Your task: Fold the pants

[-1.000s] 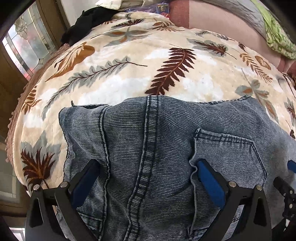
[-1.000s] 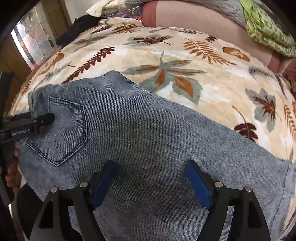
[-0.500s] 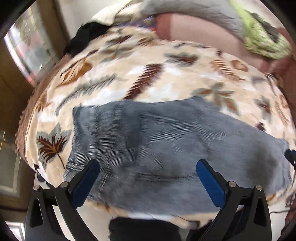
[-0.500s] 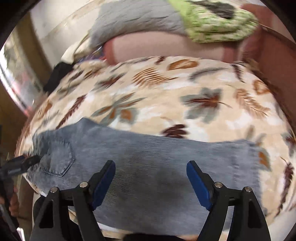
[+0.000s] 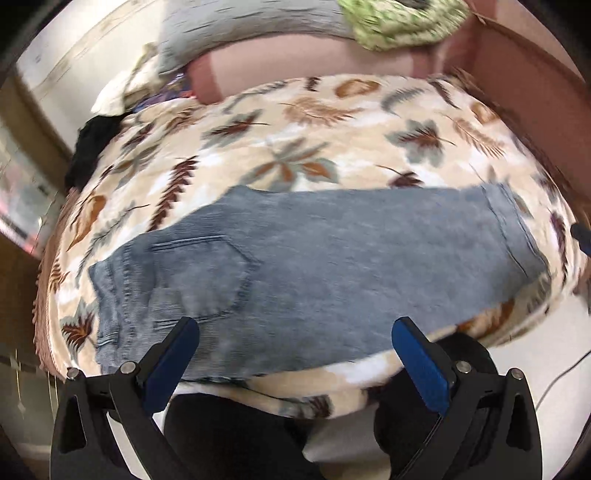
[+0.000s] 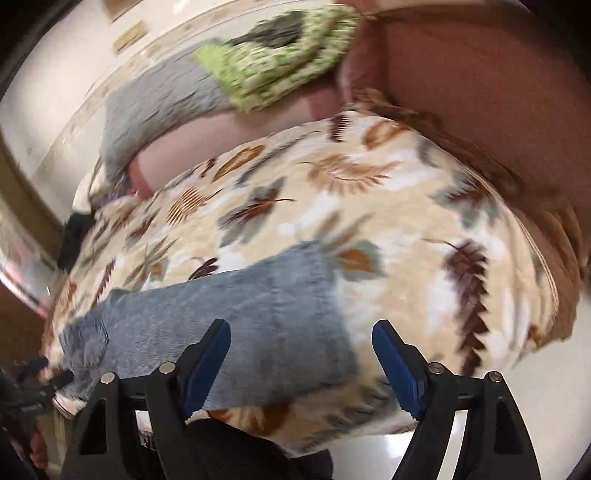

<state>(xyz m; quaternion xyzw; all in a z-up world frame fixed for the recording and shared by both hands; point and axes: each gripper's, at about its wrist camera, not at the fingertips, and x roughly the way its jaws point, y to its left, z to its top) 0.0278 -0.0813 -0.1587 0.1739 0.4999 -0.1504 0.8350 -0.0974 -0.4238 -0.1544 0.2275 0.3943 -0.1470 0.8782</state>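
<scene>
pants [image 5: 332, 266]: faded blue-grey denim with a fine ribbed weave, lying flat as one long band across the near part of the bed; waist end at left, hem end at right.
pocket [image 5: 207, 273]: five-sided patch with double stitching, near the waist end; heavy seam lines run beside it.
hem [image 5: 513, 229]: stitched band, straight edge, near the bed's right side.
blanket [image 5: 303, 147]: soft cream fleece, printed with brown, rust and grey leaves; it covers the bed under the pants and drapes over the near edge.
surroundings: pink bolster [image 5: 295, 62] behind the blanket, grey cloth [image 5: 236, 26] and green knit fabric [image 5: 399, 22] on top of it, dark garment [image 5: 92, 144] at far left, brown bed frame [image 6: 480, 110] at right.
left gripper [image 5: 295, 354]: black frame, blue pads, jaws spread, nothing between them, above the near edge of the pants, not touching.
right gripper [image 6: 301, 354]: same build, jaws spread, empty, above the hem-end part of the pants and the blanket.
vs one second ago: both cameras were close over the denim, which filled the views; now both have pulled back and up, and the left view takes in the whole length of the pants. Views are rolled, motion-blurred. Pants lie unchanged.
</scene>
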